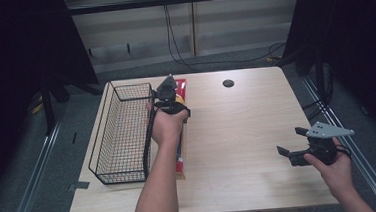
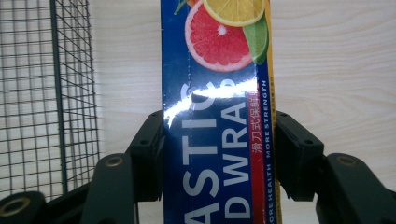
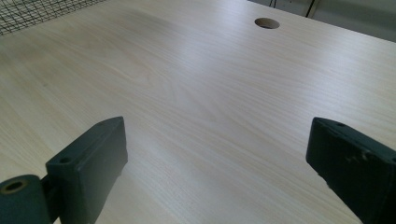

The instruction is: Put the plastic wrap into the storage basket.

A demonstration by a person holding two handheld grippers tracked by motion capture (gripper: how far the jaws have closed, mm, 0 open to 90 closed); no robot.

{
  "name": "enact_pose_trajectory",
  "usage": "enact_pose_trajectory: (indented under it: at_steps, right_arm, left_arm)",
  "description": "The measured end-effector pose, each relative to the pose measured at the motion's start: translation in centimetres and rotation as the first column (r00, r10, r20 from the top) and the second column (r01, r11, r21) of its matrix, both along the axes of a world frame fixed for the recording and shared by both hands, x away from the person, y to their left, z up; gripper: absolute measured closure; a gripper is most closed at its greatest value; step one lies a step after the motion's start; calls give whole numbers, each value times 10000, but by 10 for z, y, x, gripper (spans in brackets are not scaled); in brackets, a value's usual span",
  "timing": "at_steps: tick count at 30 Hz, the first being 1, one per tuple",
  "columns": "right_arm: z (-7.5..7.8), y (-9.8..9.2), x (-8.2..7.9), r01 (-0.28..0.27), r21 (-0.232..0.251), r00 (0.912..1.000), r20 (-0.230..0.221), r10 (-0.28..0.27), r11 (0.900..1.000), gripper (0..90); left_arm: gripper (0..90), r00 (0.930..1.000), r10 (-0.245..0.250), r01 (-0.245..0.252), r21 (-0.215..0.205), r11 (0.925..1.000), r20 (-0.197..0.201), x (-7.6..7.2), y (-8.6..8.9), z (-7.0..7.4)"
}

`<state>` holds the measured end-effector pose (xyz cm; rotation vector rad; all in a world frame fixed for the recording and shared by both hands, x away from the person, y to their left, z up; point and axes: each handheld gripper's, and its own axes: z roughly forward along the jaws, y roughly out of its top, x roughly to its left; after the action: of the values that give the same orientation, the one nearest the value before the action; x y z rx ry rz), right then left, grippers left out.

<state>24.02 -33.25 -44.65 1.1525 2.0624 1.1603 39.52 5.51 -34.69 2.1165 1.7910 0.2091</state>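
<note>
I am holding the wrap box with the left gripper, its fingers clamped on the box's two long sides. In the left gripper view the box is running straight up between them, its printed face toward the camera and the pads pressing flat on its narrow edges. In the high view the box is lying along the worktop, just beside the wire basket and parallel to its long right wall, with my left hand over its middle part. That is the relation I am watching: the box's long axis is matching the basket's long axis, and the basket is sitting immediately to the left of the fingers, so I judge a short lift and a sideways shift over the rim would drop it in without turning it. The left hand is far nearer the basket. The right gripper is resting well apart near the worktop's right edge, its fingers spread wide with nothing between them but bare wood.
</note>
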Motion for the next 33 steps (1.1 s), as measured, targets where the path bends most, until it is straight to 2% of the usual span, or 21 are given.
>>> enact_pose_trajectory:
  at_steps: [6,10,16,33]
  right_arm:
    - [0,0,0,35,34,10000,-7,-35,10000,48]
    - [0,0,0,-1,10,10000,-63,1,10000,48]
    - [1,1,0,-33,-5,10000,-44,33,10000,48]
    - [1,2,1,-32,17,10000,-26,32,10000,48]
  left_arm:
    - [439,9998,202,-201,-111,9997,79,0,7,6]
    - [439,9997,198,-198,3,9998,154,-1,12,8]
    - [438,9991,411,-410,-84,9991,138,-1,20,9]
    - [438,9959,883,-884,37,9961,178,-1,46,14]
